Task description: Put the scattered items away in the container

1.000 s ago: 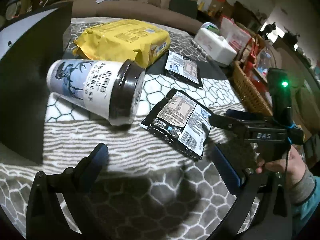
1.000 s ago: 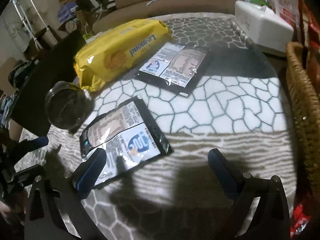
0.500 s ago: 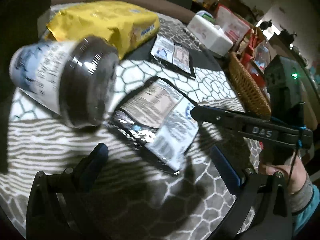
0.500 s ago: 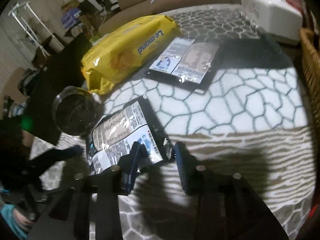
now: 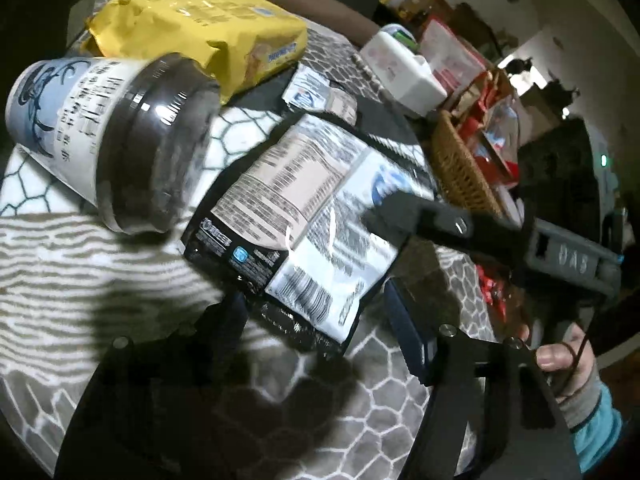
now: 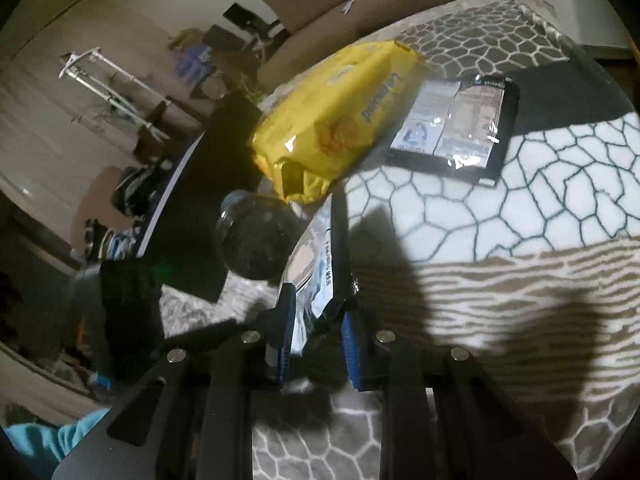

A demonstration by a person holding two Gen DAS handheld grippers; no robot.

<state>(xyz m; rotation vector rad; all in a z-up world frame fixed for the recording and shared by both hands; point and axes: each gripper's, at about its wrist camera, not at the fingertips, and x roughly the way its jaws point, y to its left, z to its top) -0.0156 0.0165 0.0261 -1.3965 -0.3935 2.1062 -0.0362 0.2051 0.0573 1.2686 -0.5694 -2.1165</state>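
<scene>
Packet (image 6: pixel 320 276) now lifted in closing right gripper (image 6: pixel 318 332) (one of two packets), left gripper (image 5: pixel 316 322) closing, unladen

"DAS" on right gripper (image 5: pixel 394 216) body, "Lemond" mirrored on yellow pack (image 6: pixel 340 116)

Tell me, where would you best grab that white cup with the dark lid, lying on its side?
Grip the cup across its white body, behind the dark lid, coming from above with one finger on each curved side. It lies tipped over and tapers away from the lid, so a grip near the wide end should slip less. The left tool, now closing, is nearest.
</scene>
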